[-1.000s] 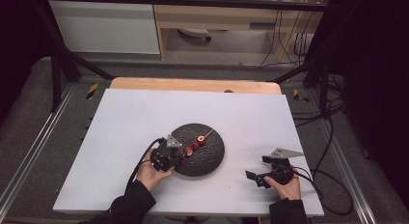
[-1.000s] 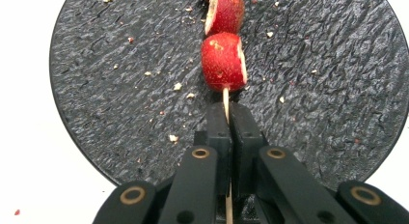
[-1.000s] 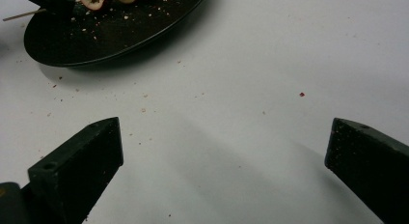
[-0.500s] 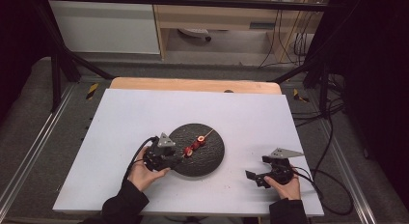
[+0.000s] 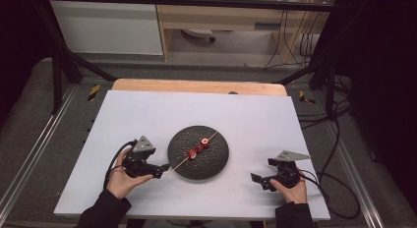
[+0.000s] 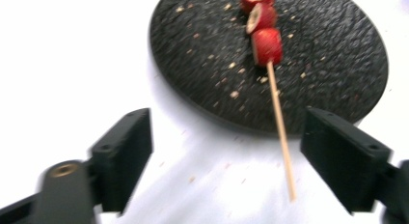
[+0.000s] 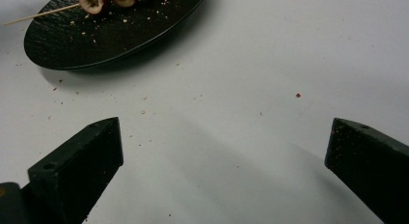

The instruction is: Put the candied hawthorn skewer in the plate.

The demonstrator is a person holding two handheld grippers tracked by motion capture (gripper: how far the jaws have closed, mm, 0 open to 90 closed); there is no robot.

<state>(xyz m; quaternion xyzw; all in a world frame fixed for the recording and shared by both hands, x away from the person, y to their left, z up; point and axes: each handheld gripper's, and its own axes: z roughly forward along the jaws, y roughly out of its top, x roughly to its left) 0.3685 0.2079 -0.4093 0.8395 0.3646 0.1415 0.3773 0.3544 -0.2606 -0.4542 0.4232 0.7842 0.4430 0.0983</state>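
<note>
Your left gripper (image 6: 226,171) is nearer: the skewer (image 6: 279,122) lies on the plate (image 6: 202,55), bare end pointing off the rim between its wide-open jaws, seemingly untouched though blurred. Those jaws have just been opening, and the gripper sits farther left than before. Your right gripper (image 7: 224,171) rests open and empty, well apart.

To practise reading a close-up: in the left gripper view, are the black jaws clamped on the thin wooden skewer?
No: the left gripper stands open, the thin wooden skewer lying untouched between its jaws.
</note>
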